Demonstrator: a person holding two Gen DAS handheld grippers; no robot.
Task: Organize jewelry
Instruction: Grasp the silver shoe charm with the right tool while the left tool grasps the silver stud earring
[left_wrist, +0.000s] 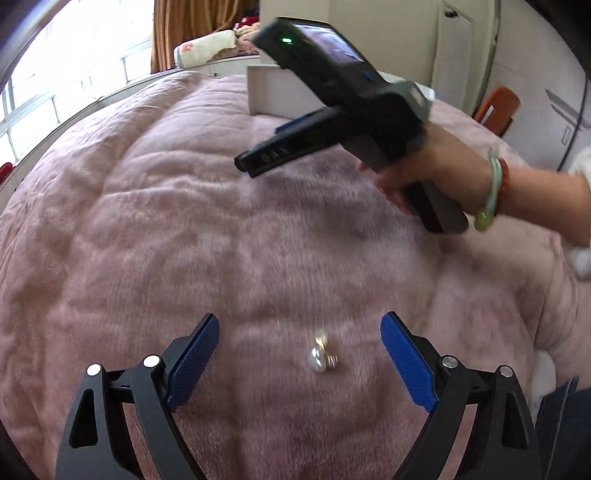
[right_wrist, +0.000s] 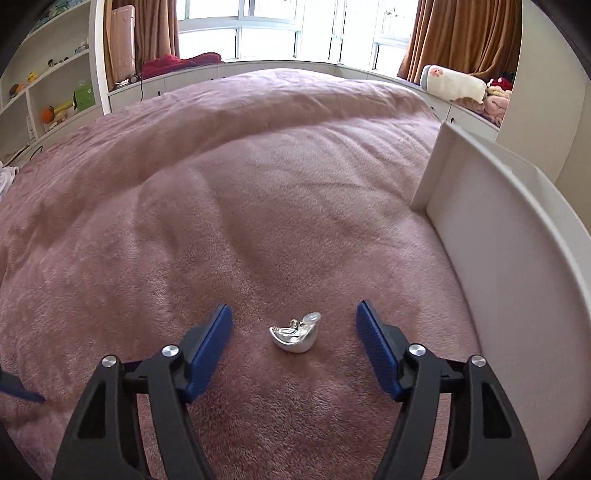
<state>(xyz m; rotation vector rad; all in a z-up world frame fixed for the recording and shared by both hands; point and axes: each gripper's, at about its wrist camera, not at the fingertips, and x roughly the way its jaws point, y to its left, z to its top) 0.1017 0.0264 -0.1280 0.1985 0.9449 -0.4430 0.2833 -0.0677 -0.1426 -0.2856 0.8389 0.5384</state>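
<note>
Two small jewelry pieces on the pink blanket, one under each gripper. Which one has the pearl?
The earring between the left gripper's open fingers: a round white pearl on a gold fitting. The silver charm under the right gripper is all polished metal.

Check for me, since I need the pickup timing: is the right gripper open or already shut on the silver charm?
Open. Its blue fingers stand apart on either side of the silver charm, touching nothing.

Pearl earring (left_wrist: 322, 355) on blanket (left_wrist: 184, 221), silver charm (right_wrist: 293, 335) on blanket, tray (right_wrist: 517, 258) right.
</note>
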